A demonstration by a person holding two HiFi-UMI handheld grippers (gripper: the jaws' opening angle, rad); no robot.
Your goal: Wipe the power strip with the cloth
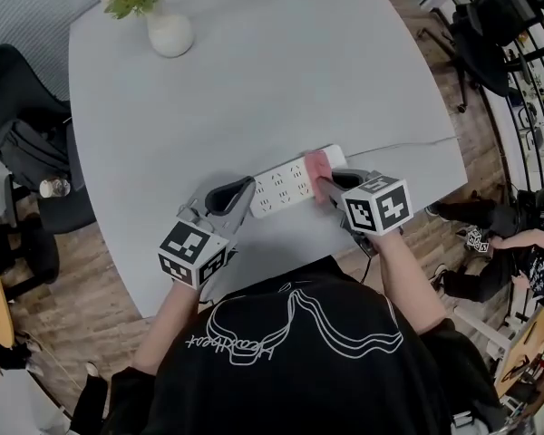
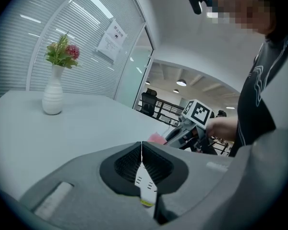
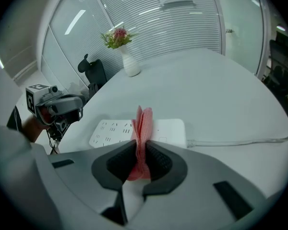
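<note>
A white power strip (image 1: pixel 286 187) lies across the near edge of the grey table (image 1: pixel 254 89). My left gripper (image 1: pixel 245 198) is shut on the strip's left end, and a sliver of the strip (image 2: pixel 145 183) shows between its closed jaws. My right gripper (image 1: pixel 331 187) is shut on a folded pink cloth (image 1: pixel 316 164). The cloth (image 3: pixel 143 123) stands up from the jaws and rests against the top of the strip (image 3: pixel 113 127), toward its right end. In the left gripper view the cloth (image 2: pixel 157 138) peeks out beside the right gripper (image 2: pixel 182 135).
The strip's white cable (image 1: pixel 408 145) runs right to the table's edge. A white vase (image 1: pixel 170 30) with flowers stands at the far left of the table. Black office chairs (image 1: pixel 27 143) stand off the left side, and a person sits on the floor at the right (image 1: pixel 517 243).
</note>
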